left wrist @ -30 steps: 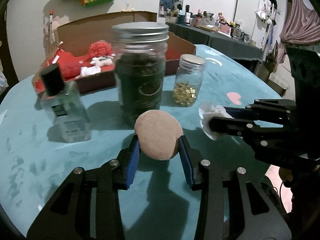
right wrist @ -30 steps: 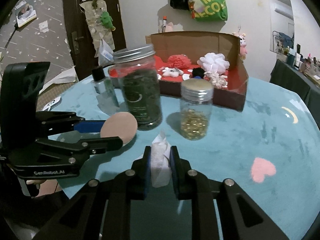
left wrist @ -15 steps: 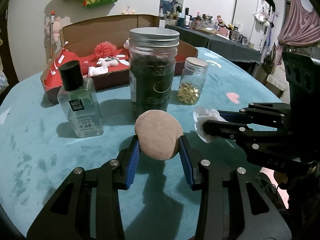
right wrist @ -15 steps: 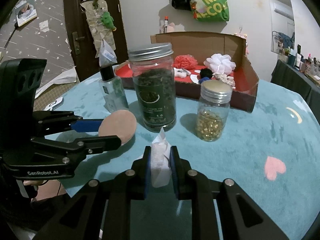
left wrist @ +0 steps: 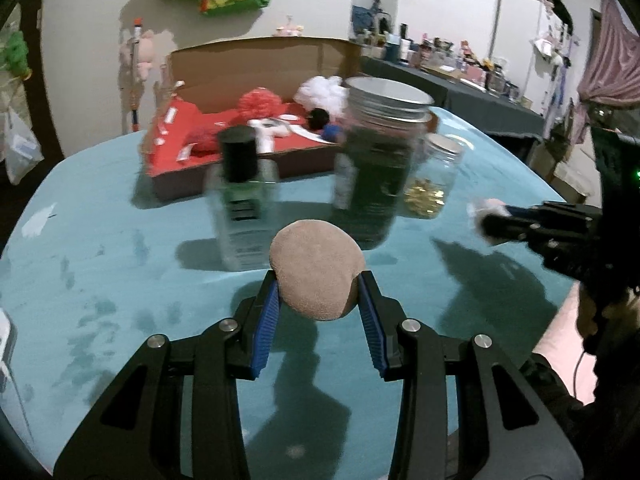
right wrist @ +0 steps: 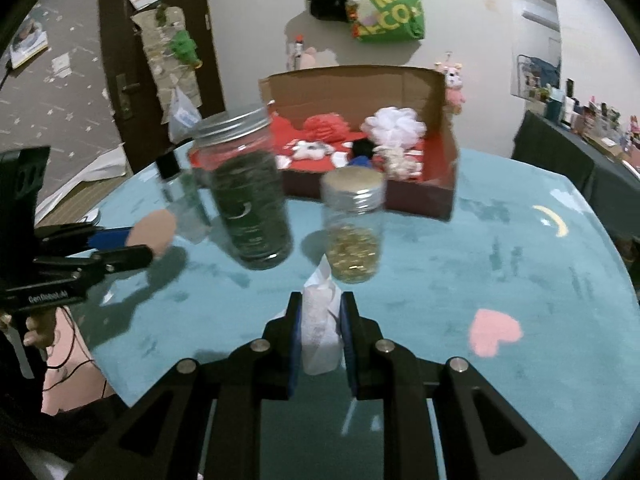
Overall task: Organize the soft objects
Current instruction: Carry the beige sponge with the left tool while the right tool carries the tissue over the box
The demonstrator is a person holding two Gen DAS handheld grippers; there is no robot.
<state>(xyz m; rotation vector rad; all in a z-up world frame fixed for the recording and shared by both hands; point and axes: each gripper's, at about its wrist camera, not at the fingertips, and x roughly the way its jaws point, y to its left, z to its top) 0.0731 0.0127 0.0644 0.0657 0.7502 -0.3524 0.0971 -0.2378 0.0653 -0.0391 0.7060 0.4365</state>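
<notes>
Left gripper [left wrist: 318, 294]: clamped on round tan fabric puff [left wrist: 316, 270]; right gripper [right wrist: 320, 320]: clamped on crumpled white tissue [right wrist: 320, 328].

I was in a lived-in home, at a round table [right wrist: 500, 248] under a teal cloth with pink hearts. A green bag [right wrist: 388, 0] and plush toys hung on the wall beside a dark door [right wrist: 120, 40] stuck with papers. Behind stood a cluttered counter [left wrist: 460, 80], a pink curtain [left wrist: 612, 68], and a box [right wrist: 360, 80] of soft toys.
</notes>
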